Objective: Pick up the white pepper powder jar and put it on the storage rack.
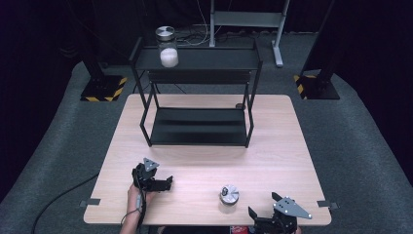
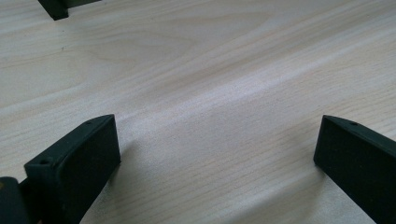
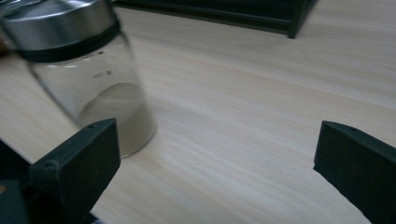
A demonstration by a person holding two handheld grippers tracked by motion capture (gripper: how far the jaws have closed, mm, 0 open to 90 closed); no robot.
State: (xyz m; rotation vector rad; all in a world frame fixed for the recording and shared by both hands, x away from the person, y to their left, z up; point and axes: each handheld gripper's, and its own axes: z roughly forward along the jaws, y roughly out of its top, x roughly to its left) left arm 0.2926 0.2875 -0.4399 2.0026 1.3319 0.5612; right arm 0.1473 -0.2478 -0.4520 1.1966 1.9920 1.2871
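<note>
A clear glass jar [image 1: 229, 195] with a silver lid stands on the wooden table [image 1: 204, 161] near its front edge; white powder fills its bottom. It appears blurred in the right gripper view, where the jar [image 3: 88, 79] stands just beyond the left jaw. My right gripper [image 1: 263, 205] is open at the front edge, to the right of the jar and apart from it. In its own view the right gripper [image 3: 217, 144] has only bare wood between the jaws. My left gripper [image 1: 164, 184] is open at the front left, over bare table [image 2: 219, 140]. A second, similar jar [image 1: 168, 48] stands on the rack's top shelf.
A black two-tier metal rack [image 1: 197, 126] stands on the far half of the table; its lower shelf is bare. One of its feet [image 2: 56, 7] shows in the left gripper view. Stands with hazard-striped bases [image 1: 104, 90] sit on the floor behind.
</note>
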